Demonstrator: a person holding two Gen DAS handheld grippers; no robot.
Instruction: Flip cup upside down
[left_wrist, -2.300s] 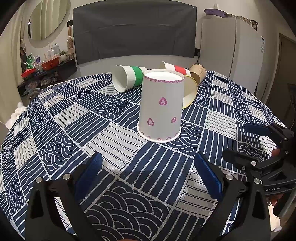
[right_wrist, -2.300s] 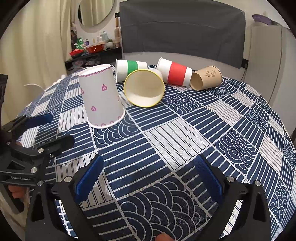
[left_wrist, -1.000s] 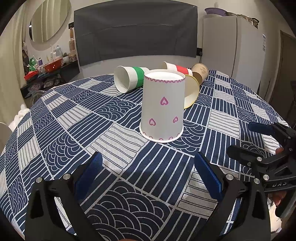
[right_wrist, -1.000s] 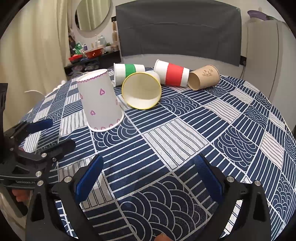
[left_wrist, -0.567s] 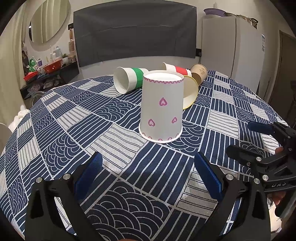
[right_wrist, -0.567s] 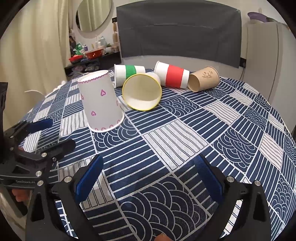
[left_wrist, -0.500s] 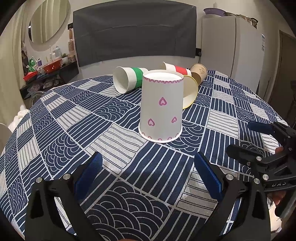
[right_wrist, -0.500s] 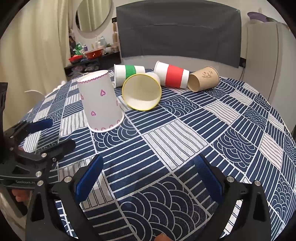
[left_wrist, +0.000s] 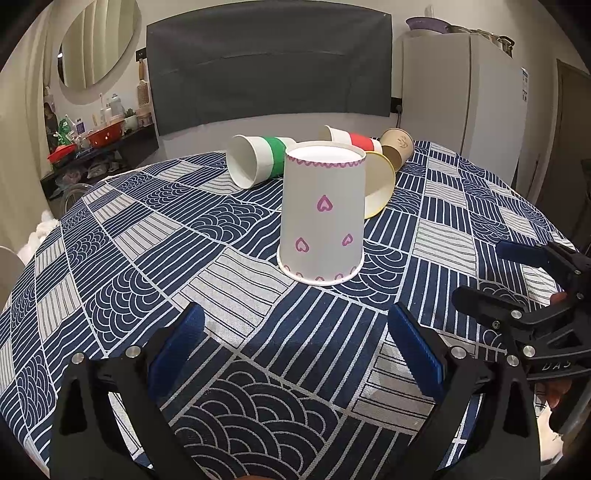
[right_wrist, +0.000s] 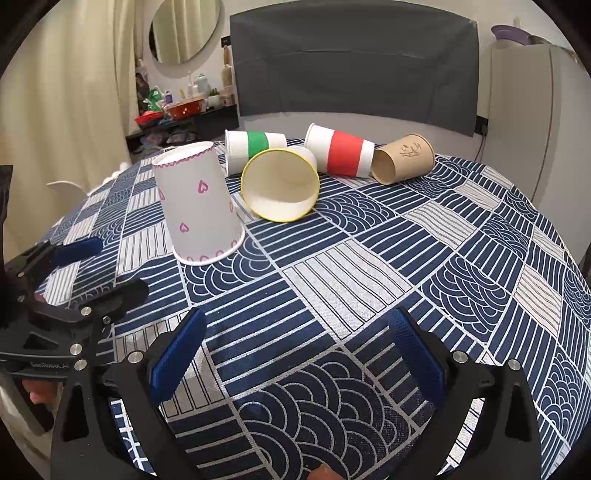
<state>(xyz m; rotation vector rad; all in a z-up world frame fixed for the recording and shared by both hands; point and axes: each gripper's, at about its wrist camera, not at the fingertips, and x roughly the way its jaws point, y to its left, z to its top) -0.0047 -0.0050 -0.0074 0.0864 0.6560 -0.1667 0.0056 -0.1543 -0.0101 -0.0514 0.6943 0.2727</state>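
A white paper cup with pink hearts (left_wrist: 322, 214) stands upside down on the patterned tablecloth (left_wrist: 147, 258), ahead of my left gripper (left_wrist: 295, 343), which is open and empty, a short way back from it. The cup also shows at the left of the right wrist view (right_wrist: 197, 203). My right gripper (right_wrist: 293, 347) is open and empty over the cloth, well short of the cups. Each gripper shows at the side of the other's view, the right one (left_wrist: 517, 280) and the left one (right_wrist: 85, 269).
Several cups lie on their sides behind the heart cup: a green-banded one (right_wrist: 255, 149), a yellow-rimmed one (right_wrist: 280, 186) with its mouth toward me, a red-banded one (right_wrist: 341, 151) and a brown one (right_wrist: 402, 158). A dark chair back (right_wrist: 354, 70) stands beyond the round table.
Both grippers have shifted only slightly; the cups have not moved and both grippers stay open.
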